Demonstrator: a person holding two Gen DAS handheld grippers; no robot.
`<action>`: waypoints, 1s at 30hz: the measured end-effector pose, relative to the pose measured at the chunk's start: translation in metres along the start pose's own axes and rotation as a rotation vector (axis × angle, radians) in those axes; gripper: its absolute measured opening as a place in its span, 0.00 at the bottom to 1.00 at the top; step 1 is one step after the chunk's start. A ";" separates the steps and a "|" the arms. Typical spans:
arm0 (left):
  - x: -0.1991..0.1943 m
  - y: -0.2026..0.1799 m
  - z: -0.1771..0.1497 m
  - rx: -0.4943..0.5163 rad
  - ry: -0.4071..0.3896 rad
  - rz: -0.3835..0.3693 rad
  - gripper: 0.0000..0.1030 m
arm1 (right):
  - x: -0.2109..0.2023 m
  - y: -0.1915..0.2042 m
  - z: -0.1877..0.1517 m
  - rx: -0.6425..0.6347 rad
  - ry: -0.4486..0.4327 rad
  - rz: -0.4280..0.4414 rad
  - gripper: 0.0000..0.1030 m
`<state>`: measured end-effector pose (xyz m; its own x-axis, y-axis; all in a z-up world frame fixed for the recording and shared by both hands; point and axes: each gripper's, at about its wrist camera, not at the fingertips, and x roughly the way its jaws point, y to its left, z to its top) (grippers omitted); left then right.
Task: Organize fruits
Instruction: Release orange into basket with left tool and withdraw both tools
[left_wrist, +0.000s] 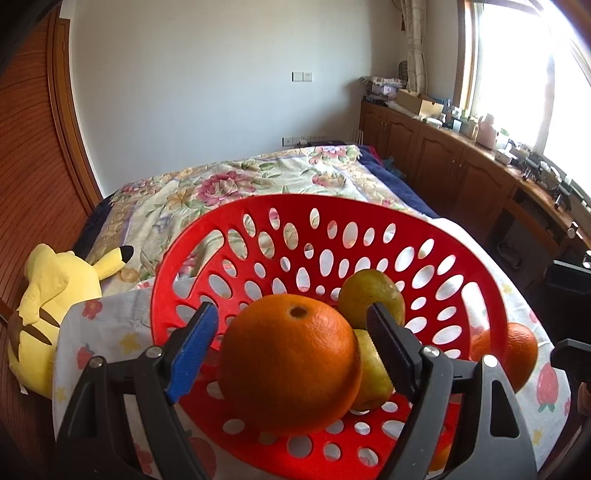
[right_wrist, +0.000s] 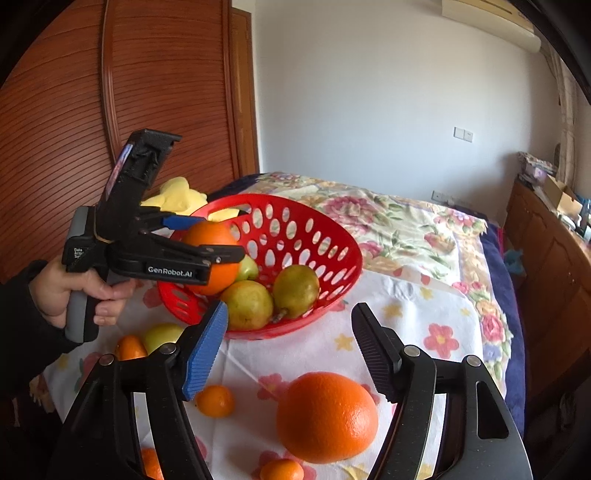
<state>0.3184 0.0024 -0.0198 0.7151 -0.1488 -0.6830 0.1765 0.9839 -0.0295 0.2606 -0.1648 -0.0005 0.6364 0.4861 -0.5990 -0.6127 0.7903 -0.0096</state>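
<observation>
A red perforated basket (left_wrist: 480, 295) (right_wrist: 332, 236) sits on a floral cloth. It holds pears (left_wrist: 371, 299) (right_wrist: 295, 290). A large orange (left_wrist: 290, 363) (right_wrist: 212, 254) sits between the fingers of my left gripper (left_wrist: 291, 323) (right_wrist: 207, 236) over the basket; gaps show on both sides, so the jaws stand open around it. My right gripper (right_wrist: 290, 326) is open and empty, above a second large orange (right_wrist: 327, 417) on the cloth in front of the basket. That orange also shows in the left wrist view (left_wrist: 513, 350), right of the basket.
Small tangerines (right_wrist: 215, 400) (right_wrist: 281, 469) and a pale green fruit (right_wrist: 162, 336) lie on the cloth left of and below the right gripper. A yellow plush toy (left_wrist: 51, 306) lies left of the basket. Wooden cabinets (left_wrist: 443, 158) run along the right.
</observation>
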 end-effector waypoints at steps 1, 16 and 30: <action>-0.004 0.001 -0.001 -0.004 -0.008 -0.007 0.80 | -0.001 0.001 -0.001 0.001 -0.001 -0.002 0.70; -0.091 0.015 -0.060 -0.014 -0.156 -0.060 0.80 | -0.018 0.011 -0.039 0.103 -0.009 -0.062 0.73; -0.102 0.009 -0.141 -0.012 -0.142 -0.023 0.80 | -0.034 0.038 -0.093 0.199 0.013 -0.050 0.71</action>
<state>0.1520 0.0405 -0.0534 0.7994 -0.1828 -0.5724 0.1863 0.9811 -0.0531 0.1715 -0.1862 -0.0550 0.6565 0.4405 -0.6123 -0.4751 0.8720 0.1179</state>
